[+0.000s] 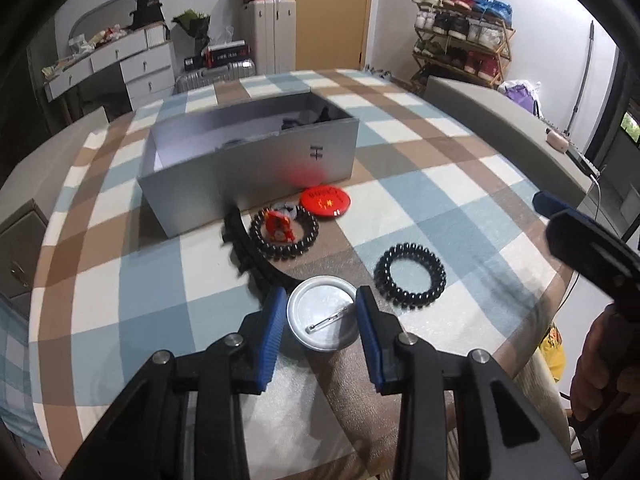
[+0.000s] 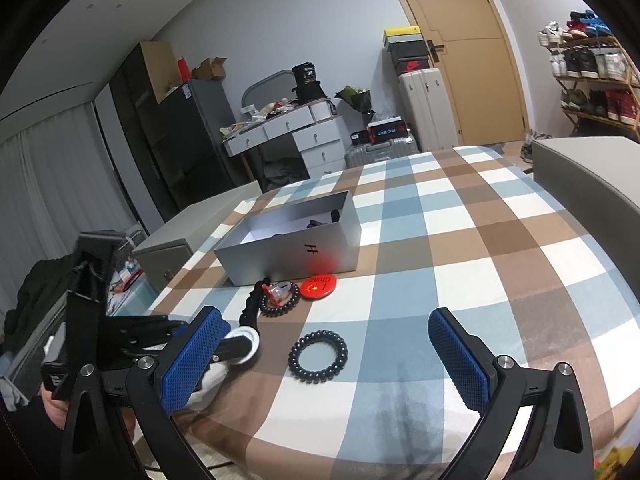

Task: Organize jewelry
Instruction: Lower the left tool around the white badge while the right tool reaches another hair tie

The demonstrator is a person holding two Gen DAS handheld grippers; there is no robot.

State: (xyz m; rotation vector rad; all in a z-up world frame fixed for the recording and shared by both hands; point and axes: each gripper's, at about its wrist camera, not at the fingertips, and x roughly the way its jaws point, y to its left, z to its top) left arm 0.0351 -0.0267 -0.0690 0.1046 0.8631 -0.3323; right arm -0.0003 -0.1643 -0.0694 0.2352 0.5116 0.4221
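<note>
Gripping a round silver pin badge (image 1: 323, 317) by its rim, the left gripper (image 1: 322, 322) has its two blue pads (image 1: 274, 326) pressed against opposite edges of the disc, just above the checked blanket (image 1: 440, 184). The badge shows its plain metal back, with the safety-pin clasp lying across it; in the right wrist view it appears edge-on as a white disc (image 2: 244, 346) between the closed jaws. The right gripper (image 2: 326, 354) hangs with its jaws wide apart and nothing between them, over the near part of the blanket.

To do this step well, judged from the layout, the badge should be kept level and held lightly, since a thin, smooth rim can slip out of a two-point pinch. It would then be carried clear of the black toothed hair clip (image 1: 248, 252) lying just beyond it and released low inside the open grey box (image 1: 256, 160), not dropped from above.

Other items lie on the blanket near the box's front wall: a red badge (image 1: 325, 202) face up, a dark beaded bracelet (image 1: 284, 234) with a small red charm (image 1: 280, 227) inside its ring, and, well apart to the right, a black spiral hair tie (image 1: 410, 276). Some dark items already sit in the box's far end; what they are cannot be told.
</note>
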